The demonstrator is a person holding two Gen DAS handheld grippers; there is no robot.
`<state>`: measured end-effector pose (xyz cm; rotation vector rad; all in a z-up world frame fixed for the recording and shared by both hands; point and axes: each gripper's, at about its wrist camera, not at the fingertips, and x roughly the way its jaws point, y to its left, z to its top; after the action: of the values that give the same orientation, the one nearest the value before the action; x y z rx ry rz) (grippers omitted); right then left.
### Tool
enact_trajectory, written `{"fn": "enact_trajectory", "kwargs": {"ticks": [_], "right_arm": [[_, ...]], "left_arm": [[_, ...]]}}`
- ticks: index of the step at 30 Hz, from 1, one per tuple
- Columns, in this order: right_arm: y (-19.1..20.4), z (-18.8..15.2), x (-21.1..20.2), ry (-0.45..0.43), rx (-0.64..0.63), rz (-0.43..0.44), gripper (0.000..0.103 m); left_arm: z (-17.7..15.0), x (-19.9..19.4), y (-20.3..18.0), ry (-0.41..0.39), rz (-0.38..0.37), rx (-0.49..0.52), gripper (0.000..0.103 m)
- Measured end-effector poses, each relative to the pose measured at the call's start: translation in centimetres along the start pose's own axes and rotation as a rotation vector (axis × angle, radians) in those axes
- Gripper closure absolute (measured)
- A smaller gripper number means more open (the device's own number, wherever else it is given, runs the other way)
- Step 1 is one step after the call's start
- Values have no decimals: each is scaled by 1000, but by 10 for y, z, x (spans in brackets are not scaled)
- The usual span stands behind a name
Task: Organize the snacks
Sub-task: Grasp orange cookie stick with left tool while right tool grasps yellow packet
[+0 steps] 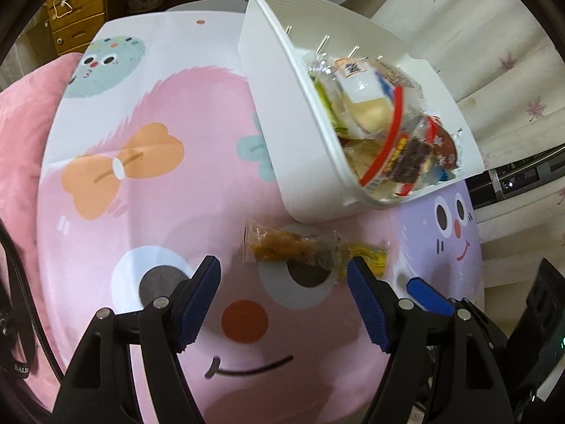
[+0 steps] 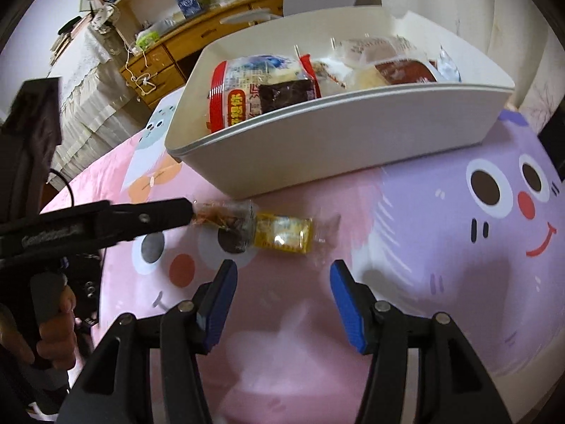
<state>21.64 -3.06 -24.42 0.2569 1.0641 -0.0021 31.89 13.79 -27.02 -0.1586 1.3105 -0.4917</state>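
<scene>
A brown snack (image 1: pixel 282 247) (image 2: pixel 226 215) in a clear wrapper and a yellow-wrapped snack (image 1: pixel 369 258) (image 2: pixel 286 235) lie end to end on the cartoon-print table cover (image 1: pixel 141 212), just in front of a white bin (image 1: pixel 293 123) (image 2: pixel 335 141) filled with several packaged snacks. My left gripper (image 1: pixel 282 261) (image 2: pixel 185 212) is open and low over the brown snack, its tips at the wrapper's ends. My right gripper (image 2: pixel 282 266) is open just short of the yellow snack, nothing between its pads. One of its blue fingertips (image 1: pixel 427 295) shows in the left wrist view.
A pink cushion (image 1: pixel 21 123) lies off the table's left side. Wooden drawers (image 1: pixel 77 17) and a cluttered desk (image 2: pixel 197 35) stand behind. Flower-print cloth (image 1: pixel 512 70) hangs beyond the bin. A hand (image 2: pixel 53 328) holds the left gripper's handle.
</scene>
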Motion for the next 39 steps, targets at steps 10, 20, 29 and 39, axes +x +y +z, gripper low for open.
{"fn": "enact_trajectory", "kwargs": {"ticks": [10,20,29,39], "right_arm": [[4,3,21,-68,-51,-61,44],[13,4,36,-92,-134,-68,43],[14,9,37,-92,-184,-51,43],[-2,8,29,-58,-194,-39,46]], "left_arm": [[4,26,-4,26,-3,-31,30],[4,34,-16,6,39,-23,32],[3,39,-28,-7,145,-8,47],[6,40,-32,-40,177,-13,51]]}}
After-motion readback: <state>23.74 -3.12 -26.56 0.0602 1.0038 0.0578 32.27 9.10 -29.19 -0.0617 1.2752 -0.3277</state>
